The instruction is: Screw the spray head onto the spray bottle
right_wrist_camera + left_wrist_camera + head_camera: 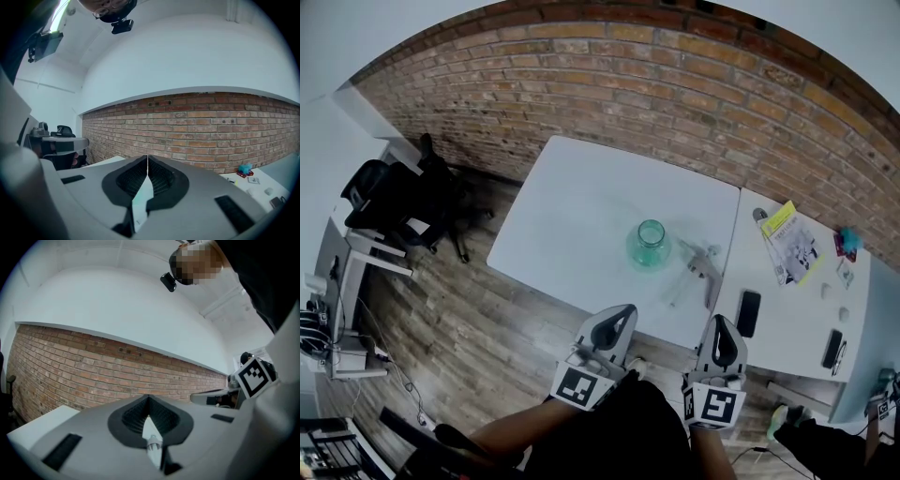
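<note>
A clear green spray bottle (649,245) stands upright and uncapped on the white table (581,216). The white spray head (701,265) with its long tube lies flat just right of the bottle. My left gripper (626,310) is shut and empty at the table's near edge, below and left of the bottle. My right gripper (719,323) is shut and empty too, near the same edge below the spray head. In the left gripper view the jaws (148,399) meet; in the right gripper view the jaws (147,161) meet as well. Neither touches the bottle or head.
A second white table (797,309) adjoins on the right, bearing a yellow booklet (792,242), a black phone (748,313) and small items. A brick wall (675,103) runs behind. Black chairs (398,197) stand at left on the wooden floor.
</note>
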Available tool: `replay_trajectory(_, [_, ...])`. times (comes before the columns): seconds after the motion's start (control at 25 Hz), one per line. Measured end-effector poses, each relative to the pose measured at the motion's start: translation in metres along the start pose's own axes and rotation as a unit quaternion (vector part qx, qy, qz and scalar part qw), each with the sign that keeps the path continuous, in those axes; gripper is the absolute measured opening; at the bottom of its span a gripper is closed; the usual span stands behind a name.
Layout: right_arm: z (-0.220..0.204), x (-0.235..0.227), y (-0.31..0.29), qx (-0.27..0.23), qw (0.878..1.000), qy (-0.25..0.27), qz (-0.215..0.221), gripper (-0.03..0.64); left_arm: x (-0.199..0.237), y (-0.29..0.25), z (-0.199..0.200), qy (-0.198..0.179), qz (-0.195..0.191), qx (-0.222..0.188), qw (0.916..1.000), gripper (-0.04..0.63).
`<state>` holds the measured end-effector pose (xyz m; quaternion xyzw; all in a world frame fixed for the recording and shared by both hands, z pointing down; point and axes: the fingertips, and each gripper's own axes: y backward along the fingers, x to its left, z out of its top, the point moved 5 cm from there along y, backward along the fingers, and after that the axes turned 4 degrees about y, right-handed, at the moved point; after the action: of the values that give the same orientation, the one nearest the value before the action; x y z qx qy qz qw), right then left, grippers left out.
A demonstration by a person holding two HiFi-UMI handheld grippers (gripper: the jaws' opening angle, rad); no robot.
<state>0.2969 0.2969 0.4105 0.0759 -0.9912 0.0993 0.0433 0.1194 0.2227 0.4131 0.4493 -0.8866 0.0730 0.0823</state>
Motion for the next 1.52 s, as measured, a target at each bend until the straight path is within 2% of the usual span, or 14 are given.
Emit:
replay_trajectory(0.4, [0.017, 0.001, -0.045, 0.012, 1.0, -0.002, -0.022, 0.008, 0.041, -0.04, 0.014, 0.008, -0.023, -0.016, 0.9996, -0.005])
replay_trajectory(0.52, [0.021, 0.002, -0.058, 0.016, 0.999, -0.001, -0.03, 0.008, 0.052, -0.05, 0.019, 0.019, -0.028, -0.004, 0.9994, -0.005])
replay_trajectory(1.12, [0.032, 0.023, -0.096, 0.03, 0.997, 0.0, -0.066, 0.008, 0.104, -0.07, 0.027, 0.02, -0.057, 0.003, 0.9982, -0.005])
replay_trajectory(1.52, [0.03, 0.036, -0.111, 0.048, 0.996, 0.008, -0.076, 0.008, 0.142, -0.059, 0.025, 0.025, -0.035, -0.006, 0.999, -0.005])
